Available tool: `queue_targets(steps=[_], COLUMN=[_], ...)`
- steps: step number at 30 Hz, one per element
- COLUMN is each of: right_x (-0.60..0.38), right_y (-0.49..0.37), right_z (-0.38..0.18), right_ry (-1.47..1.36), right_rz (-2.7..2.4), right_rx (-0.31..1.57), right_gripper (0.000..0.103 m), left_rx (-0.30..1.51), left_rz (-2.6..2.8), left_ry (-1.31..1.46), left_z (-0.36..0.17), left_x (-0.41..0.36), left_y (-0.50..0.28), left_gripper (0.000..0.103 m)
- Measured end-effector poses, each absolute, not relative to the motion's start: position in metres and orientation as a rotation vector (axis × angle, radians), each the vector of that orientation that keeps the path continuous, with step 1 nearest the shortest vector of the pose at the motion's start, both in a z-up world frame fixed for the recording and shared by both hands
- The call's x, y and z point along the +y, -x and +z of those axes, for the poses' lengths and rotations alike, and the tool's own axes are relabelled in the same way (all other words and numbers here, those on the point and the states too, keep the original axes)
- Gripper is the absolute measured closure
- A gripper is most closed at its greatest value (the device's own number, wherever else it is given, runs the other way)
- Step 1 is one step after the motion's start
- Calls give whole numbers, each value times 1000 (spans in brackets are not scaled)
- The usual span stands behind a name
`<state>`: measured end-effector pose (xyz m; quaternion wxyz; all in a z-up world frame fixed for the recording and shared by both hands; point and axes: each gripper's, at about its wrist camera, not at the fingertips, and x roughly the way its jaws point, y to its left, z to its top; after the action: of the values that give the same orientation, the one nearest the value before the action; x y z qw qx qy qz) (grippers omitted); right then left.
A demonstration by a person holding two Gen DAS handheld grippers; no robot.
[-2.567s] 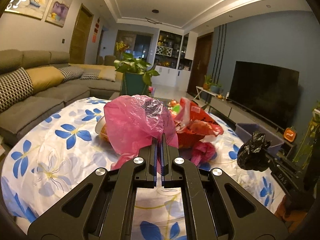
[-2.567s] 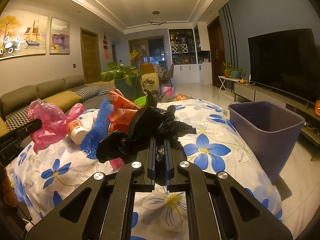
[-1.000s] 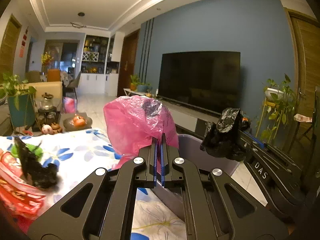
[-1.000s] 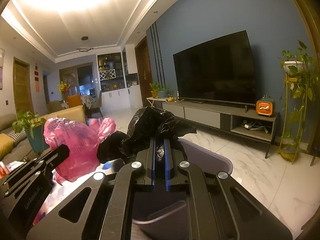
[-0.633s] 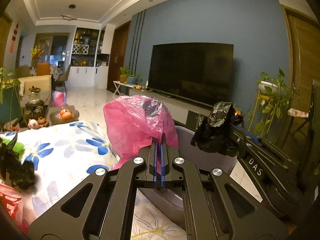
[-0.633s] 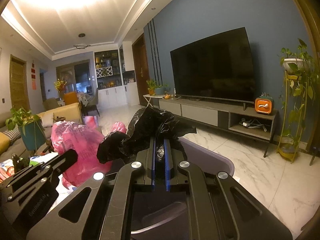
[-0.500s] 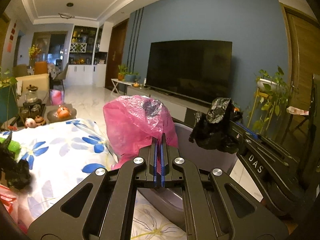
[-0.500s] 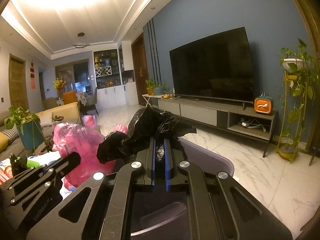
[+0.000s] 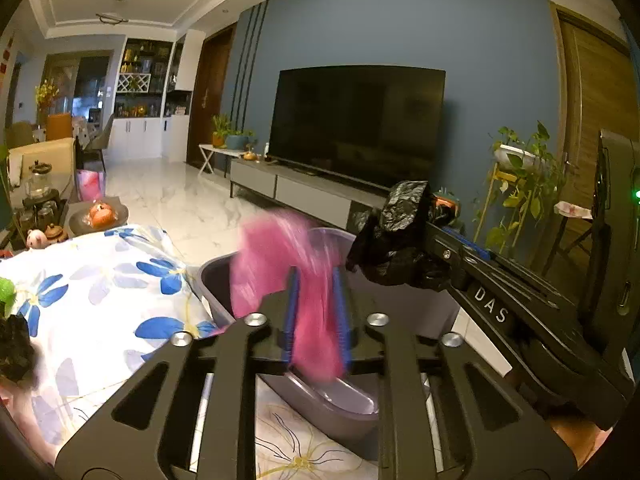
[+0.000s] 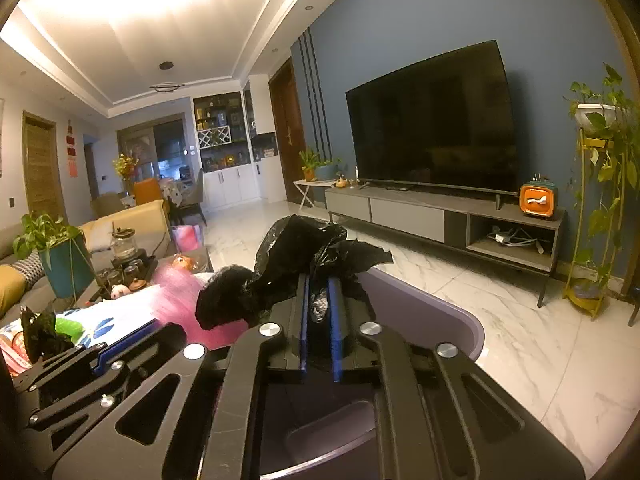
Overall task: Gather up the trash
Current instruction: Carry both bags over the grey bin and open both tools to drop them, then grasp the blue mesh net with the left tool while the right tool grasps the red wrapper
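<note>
A living room with a blue wall and a big television [image 9: 356,124] lies ahead; at left, the flowered tablecloth [image 9: 100,288]. My left gripper [image 9: 316,312] has just been opening, and the pink bag [image 9: 288,264], blurred, sits loose between its fingers above the grey bin [image 9: 328,396]. My right gripper [image 10: 319,316] has also been parting; the black bag [image 10: 304,256] lies between its pads over the bin.

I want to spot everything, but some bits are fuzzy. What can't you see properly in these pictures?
- Pink bag: motion-blurred in both views, so its shape is unclear.
- Purple bin: the right gripper, the black bag and the left gripper cover most of its inside.
- Black scrap on the floral cloth: cut off by the left view's edge.
- Small items on the far tray: too small to name.
</note>
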<state>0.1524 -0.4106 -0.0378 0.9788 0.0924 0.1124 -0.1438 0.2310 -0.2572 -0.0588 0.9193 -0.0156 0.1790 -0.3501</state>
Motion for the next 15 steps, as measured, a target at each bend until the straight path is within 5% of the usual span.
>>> queue_targets(steps=[2,7,15], right_x=[-410,-412,-398], right_y=[-153,-153,-137], right_z=[-38,-39,-37], right_ry=[-182,-185,-149], right_rz=[-292,-303,-328], right_rx=[222,226,212], right_gripper=[64,60,37], left_rx=[367,339,283], left_rz=[-714,-664,-483], left_ry=[49,81,59], left_z=[-59,-57,-47], left_x=[-253,-236,-207], left_y=[-232,-226,-198], left_gripper=[59,40,15])
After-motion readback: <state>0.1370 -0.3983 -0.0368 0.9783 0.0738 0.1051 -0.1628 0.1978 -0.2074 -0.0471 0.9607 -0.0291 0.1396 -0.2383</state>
